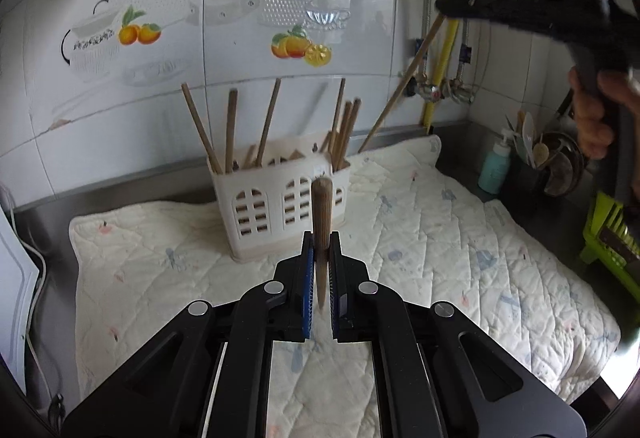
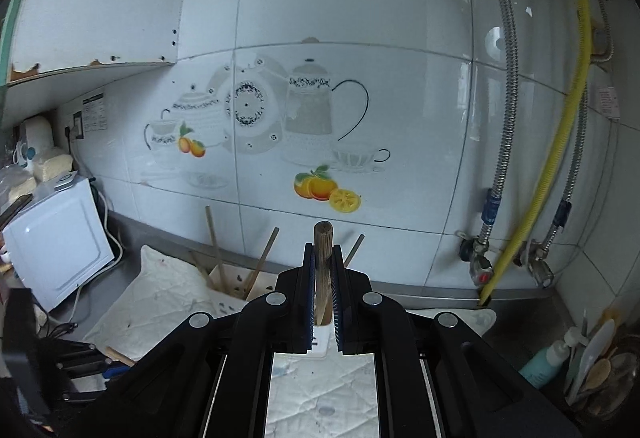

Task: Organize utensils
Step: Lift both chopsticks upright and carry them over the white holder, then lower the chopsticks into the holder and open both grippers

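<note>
Closed on a brown wooden chopstick (image 1: 321, 226), the left gripper's fingers (image 1: 307, 278) face the white slotted plastic holder (image 1: 280, 197) directly ahead on the quilted desk; the right gripper (image 2: 323, 278) clamps another chopstick (image 2: 322, 258) above.

Two grippers (image 1: 321, 238) (image 2: 323, 254), each pinching one chopstick (image 1: 321, 222) (image 2: 322, 258), one white holder (image 1: 280, 193), one quilted mat (image 1: 440, 238), one blue bottle (image 1: 495, 169)
</note>
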A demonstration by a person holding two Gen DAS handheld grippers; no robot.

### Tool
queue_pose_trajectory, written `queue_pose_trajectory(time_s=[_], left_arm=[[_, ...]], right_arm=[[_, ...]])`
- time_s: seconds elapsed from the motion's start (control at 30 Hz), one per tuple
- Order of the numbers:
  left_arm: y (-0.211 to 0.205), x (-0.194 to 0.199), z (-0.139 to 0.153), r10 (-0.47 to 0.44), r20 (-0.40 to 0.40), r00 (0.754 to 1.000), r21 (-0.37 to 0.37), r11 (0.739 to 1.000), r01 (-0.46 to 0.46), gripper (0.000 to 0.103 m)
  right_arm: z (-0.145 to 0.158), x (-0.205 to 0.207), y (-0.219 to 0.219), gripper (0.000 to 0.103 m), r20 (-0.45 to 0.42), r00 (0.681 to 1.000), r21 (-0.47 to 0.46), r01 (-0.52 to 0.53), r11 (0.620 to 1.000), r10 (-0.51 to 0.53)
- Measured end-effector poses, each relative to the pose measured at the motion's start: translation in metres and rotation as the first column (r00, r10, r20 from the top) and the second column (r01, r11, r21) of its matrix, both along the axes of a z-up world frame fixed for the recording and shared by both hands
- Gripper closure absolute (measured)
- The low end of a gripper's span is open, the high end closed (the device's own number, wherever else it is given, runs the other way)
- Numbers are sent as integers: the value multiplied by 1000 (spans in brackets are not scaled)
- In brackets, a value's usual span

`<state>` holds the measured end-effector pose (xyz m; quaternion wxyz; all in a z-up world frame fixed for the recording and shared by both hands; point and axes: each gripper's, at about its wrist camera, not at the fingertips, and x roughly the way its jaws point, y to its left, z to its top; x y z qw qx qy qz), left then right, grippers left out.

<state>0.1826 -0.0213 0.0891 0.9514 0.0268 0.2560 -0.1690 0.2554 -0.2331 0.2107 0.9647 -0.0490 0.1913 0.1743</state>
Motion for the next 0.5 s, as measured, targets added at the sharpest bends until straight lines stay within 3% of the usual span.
queue_pose_trajectory(time_s=[0.23, 0.5], left_arm=[[1, 24, 54, 23, 123, 992, -3, 1000, -23, 98], [1, 57, 113, 88, 276, 957, -43, 996, -79, 98]], right_arm=[[-31, 50, 20, 96, -59, 998, -21, 8, 1000, -9], [-62, 74, 37, 96, -120, 993, -88, -5, 996, -6]])
